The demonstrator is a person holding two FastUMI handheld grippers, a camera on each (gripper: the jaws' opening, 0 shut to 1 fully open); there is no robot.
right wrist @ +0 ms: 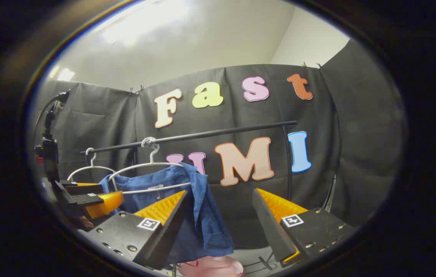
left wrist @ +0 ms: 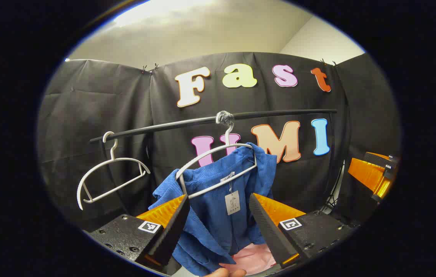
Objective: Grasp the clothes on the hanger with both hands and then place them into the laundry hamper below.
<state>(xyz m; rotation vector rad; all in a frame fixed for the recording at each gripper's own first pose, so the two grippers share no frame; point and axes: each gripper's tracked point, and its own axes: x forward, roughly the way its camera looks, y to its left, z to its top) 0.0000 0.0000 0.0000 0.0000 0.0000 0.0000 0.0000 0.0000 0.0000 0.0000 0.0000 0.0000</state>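
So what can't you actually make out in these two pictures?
- Laundry hamper: left gripper view, a pink patch low down, cut off by the edge and the blue shirt.
- Shirt's tag: print too small.
- Shirt's lower hem: left gripper view, behind the left gripper.
- Shirt's near side: right gripper view, behind the right gripper.

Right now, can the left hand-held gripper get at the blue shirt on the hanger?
Probably yes. The left hand-held gripper is open, and the blue shirt hangs straight ahead between its fingers, with nothing in front of it. The empty hanger hangs off to the side, out of the path.
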